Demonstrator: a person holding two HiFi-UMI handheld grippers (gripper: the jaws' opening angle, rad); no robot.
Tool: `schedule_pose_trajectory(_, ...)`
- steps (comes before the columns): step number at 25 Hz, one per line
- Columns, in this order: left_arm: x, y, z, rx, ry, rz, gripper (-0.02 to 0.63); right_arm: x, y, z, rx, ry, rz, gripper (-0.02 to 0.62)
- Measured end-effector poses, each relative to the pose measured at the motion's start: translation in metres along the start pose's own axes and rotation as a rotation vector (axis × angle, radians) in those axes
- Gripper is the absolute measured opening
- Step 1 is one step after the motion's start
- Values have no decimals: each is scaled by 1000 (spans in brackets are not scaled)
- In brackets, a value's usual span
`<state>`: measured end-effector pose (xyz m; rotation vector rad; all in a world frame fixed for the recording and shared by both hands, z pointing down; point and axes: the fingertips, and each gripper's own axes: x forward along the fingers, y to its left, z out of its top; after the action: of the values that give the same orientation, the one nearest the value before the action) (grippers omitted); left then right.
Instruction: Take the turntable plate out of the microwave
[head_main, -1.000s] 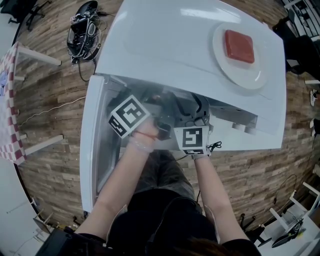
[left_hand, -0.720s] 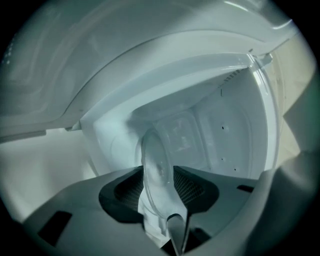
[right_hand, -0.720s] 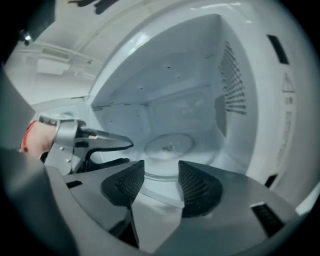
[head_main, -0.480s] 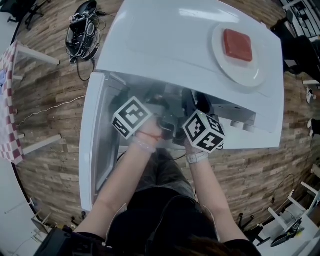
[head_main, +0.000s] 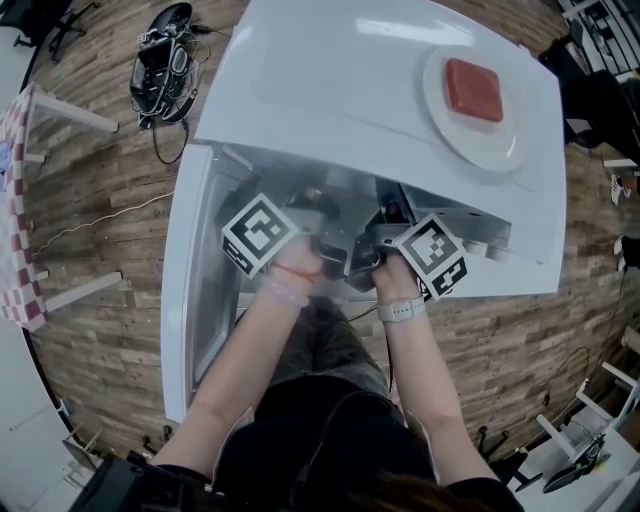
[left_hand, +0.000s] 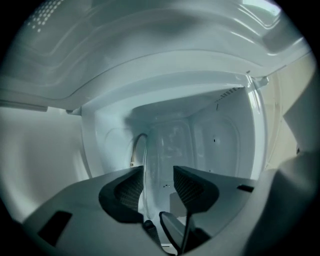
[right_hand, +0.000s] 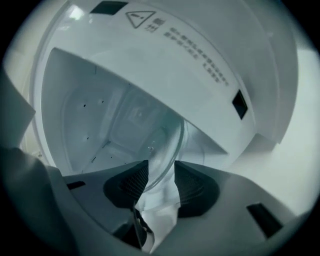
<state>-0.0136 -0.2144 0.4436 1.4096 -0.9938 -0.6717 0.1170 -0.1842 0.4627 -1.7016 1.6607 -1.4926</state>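
Two kinds of print show, and neither gives a brand. At the far left edge of the head view a red-checked cloth (head_main: 15, 240) hangs beside the wooden floor (head_main: 110, 170), with a black cable bundle (head_main: 165, 60) lying on the boards beyond it. Next comes the white microwave (head_main: 350, 90), its door (head_main: 180, 300) swung out toward the person and walling off the left side of the opening.

The left tool (left_hand: 159, 186) and the right tool (right_hand: 160, 182) reach side by side into the cavity. Each carries a marker cube (head_main: 262, 232) patterned in black and white squares, with no letters.

In the left gripper view the turntable plate (left_hand: 144, 165), of clear glass, sits inside the cavity and runs edge-on between the jaws. Its rim lies just beside one pad and a gap shows before the other, so this tool stands apart, not clamped. The cavity walls (left_hand: 215, 145) stand well back from the plate, and the opening's upper frame arches close overhead.

In the right gripper view the jaws have just been closing. The plate's rim fills the narrow space between them and meets both pads, so this tool grips the glass.

On the frame above, a label (right_hand: 175, 37) bears a warning triangle and several lines of small print, upside down and too small to read.

Farthest right, on the microwave's top, a white dish (head_main: 450, 135) holds a red block (head_main: 473, 90) near the right-hand edge.
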Motion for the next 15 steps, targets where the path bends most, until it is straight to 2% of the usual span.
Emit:
schedule_pose_trajectory(4,1,-9,5,-10,0,-38,178,1,2,-9,158,32,60,164)
schedule_pose_trajectory(9,5,-26,7,-74,-11,-127,178,6,3,-9,340,45,123,156)
schedule_pose_trajectory(15,1,-24,2,-92,21,-128,178,17,3,-1,478,3,146,147)
